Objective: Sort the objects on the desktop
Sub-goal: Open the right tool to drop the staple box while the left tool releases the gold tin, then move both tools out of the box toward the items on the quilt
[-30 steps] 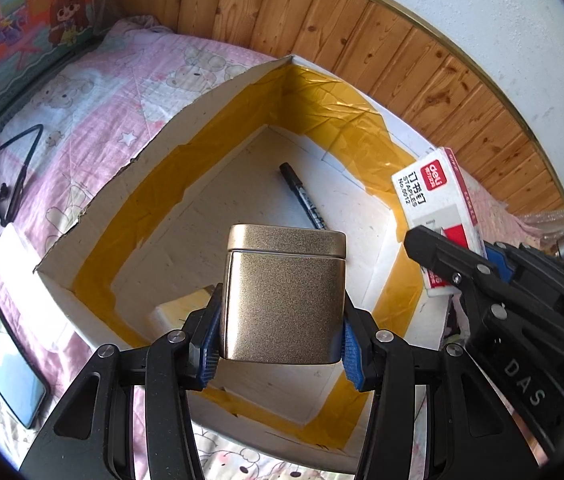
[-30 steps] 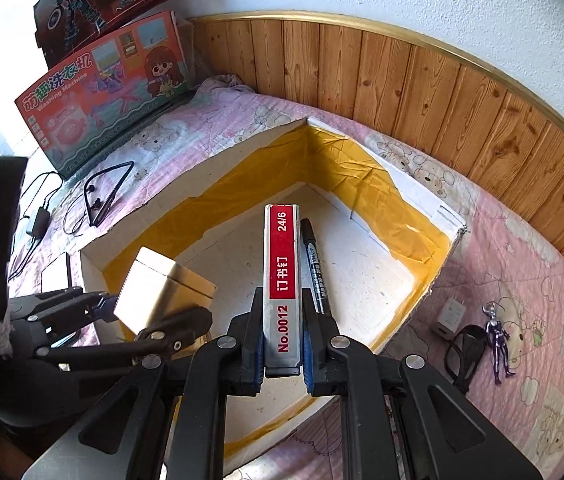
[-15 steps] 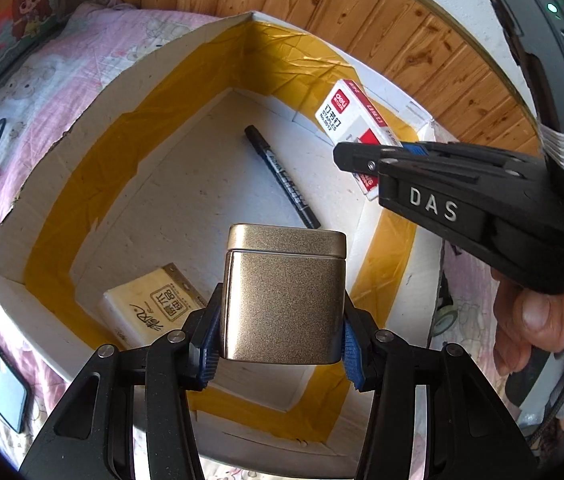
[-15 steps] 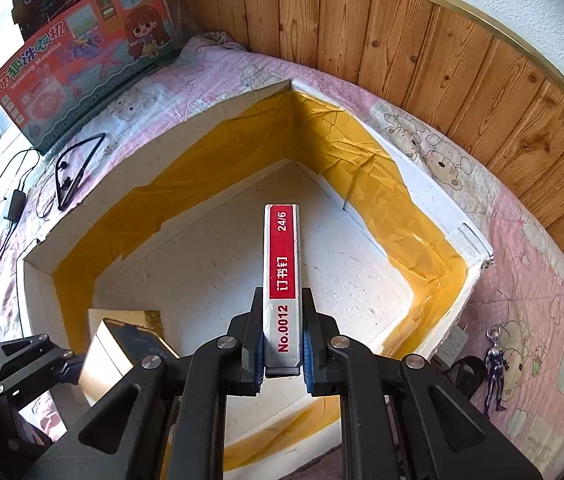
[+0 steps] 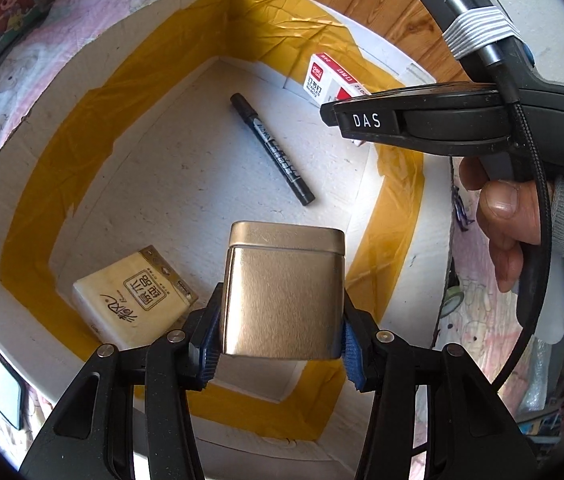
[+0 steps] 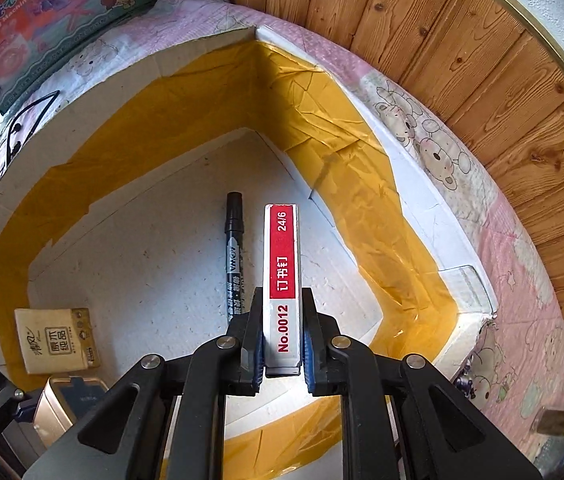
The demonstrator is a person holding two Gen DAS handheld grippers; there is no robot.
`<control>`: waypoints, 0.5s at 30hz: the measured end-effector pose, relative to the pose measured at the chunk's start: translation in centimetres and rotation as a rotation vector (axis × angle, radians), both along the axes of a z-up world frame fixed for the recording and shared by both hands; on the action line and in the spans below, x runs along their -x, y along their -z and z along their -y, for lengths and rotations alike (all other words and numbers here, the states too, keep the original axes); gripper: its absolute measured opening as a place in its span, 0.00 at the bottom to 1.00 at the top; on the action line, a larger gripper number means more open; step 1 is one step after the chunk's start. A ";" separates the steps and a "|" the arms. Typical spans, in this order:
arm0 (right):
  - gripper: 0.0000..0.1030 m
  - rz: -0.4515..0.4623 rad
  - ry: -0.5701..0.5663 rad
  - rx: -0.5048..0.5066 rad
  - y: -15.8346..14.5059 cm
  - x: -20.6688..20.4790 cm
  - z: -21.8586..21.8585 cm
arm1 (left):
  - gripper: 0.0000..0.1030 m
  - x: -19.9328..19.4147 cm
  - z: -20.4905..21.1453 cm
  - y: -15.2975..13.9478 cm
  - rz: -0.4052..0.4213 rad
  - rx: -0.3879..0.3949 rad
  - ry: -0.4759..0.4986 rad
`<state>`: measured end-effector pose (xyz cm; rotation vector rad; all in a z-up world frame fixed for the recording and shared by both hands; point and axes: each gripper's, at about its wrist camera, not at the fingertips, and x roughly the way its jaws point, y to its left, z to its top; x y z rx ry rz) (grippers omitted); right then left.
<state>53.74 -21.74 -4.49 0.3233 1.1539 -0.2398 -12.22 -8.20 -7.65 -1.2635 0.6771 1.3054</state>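
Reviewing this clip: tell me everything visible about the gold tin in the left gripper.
The gold tin is a squarish metal box with rounded corners, a brushed shiny finish and a slightly wider lid, shut. It stands upright, clamped at its lower sides by the left gripper, whose blue pads press on both sides. It hangs above the near end of the white box, apart from the tissue pack beside it.

Inside the white foam box lined with yellow tape [image 5: 34,184] lie a black marker pen [image 5: 272,148] at centre and a cream tissue packet [image 5: 134,300] in the near-left corner, well apart.
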 end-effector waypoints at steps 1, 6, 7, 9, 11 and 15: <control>0.16 -0.002 0.006 -0.002 0.1 0.1 0.2 | 0.51 0.1 0.0 0.0 0.007 0.001 -0.003; 0.21 0.004 0.027 -0.008 -0.1 0.6 0.4 | 0.51 0.3 0.1 -0.1 0.039 0.009 -0.020; 0.21 0.004 0.025 -0.010 -0.1 0.8 0.3 | 0.51 0.4 0.0 -0.1 0.033 0.009 -0.019; 0.21 0.004 0.026 -0.009 -0.3 1.1 0.1 | 0.51 0.5 -0.1 -0.1 0.028 0.010 -0.022; 0.21 0.005 0.020 -0.010 -0.5 1.4 -0.2 | 0.51 0.4 0.0 -0.3 0.021 0.007 -0.026; 0.21 0.008 0.013 -0.007 -1.1 2.1 -0.6 | 0.51 0.3 0.2 -1.2 -0.010 -0.009 -0.031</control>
